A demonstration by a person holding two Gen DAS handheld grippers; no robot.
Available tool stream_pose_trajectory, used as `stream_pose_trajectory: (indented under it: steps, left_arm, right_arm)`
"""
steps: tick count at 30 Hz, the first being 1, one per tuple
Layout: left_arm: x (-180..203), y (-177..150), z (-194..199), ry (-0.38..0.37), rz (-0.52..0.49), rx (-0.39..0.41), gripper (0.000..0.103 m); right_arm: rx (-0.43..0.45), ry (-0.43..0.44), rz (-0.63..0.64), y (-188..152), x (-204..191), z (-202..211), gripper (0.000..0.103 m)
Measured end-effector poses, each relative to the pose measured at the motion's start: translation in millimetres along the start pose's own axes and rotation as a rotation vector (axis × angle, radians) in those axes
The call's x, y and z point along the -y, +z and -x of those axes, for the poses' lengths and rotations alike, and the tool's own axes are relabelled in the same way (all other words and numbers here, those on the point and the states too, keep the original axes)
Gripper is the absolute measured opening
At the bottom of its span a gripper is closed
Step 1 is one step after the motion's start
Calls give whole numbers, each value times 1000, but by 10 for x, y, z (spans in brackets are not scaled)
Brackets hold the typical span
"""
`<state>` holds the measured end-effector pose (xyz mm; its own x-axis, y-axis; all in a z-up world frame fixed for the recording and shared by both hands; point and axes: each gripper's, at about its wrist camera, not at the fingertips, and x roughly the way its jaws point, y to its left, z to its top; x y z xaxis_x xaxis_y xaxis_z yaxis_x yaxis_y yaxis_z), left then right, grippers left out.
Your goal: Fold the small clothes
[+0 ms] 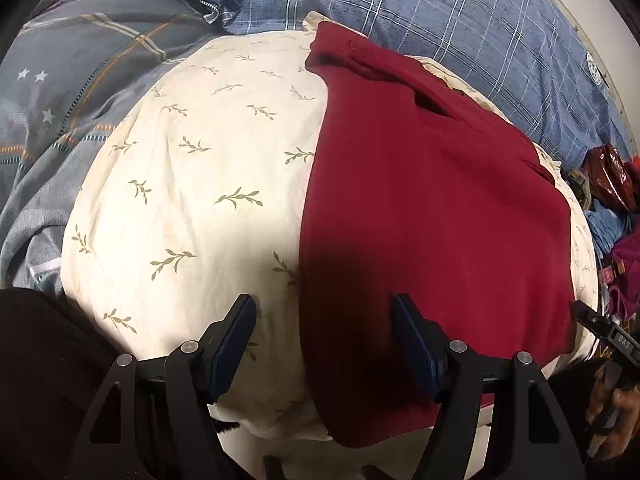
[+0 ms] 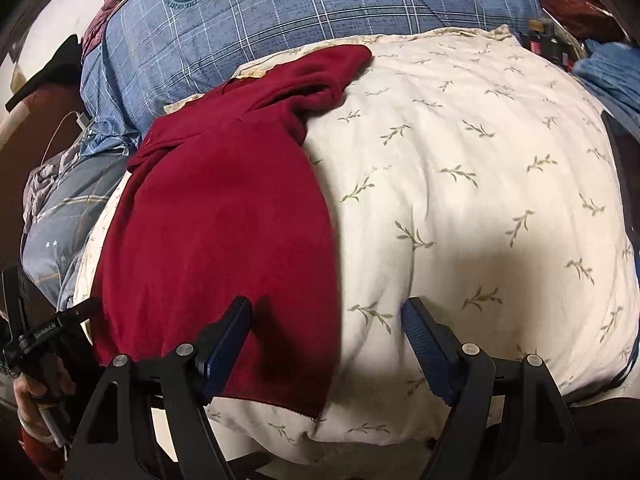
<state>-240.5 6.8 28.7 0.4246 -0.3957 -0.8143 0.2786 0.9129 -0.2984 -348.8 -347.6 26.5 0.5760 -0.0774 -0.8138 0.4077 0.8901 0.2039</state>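
A dark red garment (image 1: 432, 208) lies spread flat on a cream cushion with a leaf print (image 1: 192, 184). In the left wrist view it covers the cushion's right half, and my left gripper (image 1: 324, 304) hovers open over its near left edge with nothing between the fingers. In the right wrist view the red garment (image 2: 216, 216) covers the left half of the cushion (image 2: 480, 200). My right gripper (image 2: 328, 306) stands open above the garment's near right edge, empty. The garment's far end is bunched in folds.
Blue checked bedding (image 1: 460, 28) lies behind the cushion, and a grey striped cover (image 1: 72, 92) lies at its left. A pile of coloured clothes (image 1: 616, 216) sits at the right. The other hand-held gripper shows at each frame's edge (image 1: 608, 340) (image 2: 36, 332).
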Motion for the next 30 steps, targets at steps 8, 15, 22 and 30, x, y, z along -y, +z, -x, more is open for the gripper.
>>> stream_pose_trajectory:
  steps: [8, 15, 22, 30]
  left_arm:
    - [21, -25, -32, 10, -2, -2, 72]
    - [120, -30, -66, 38, -41, -3, 78]
    - [73, -71, -16, 6, -42, -30, 78]
    - [-35, -51, -17, -86, 24, -41, 76]
  right_arm:
    - [-8, 13, -2, 33, 1, -84, 83]
    - [-4, 9, 19, 18, -26, -98, 86]
    - [-14, 34, 9, 26, 10, -71, 86]
    - [-38, 109, 143, -17, -108, -30, 66]
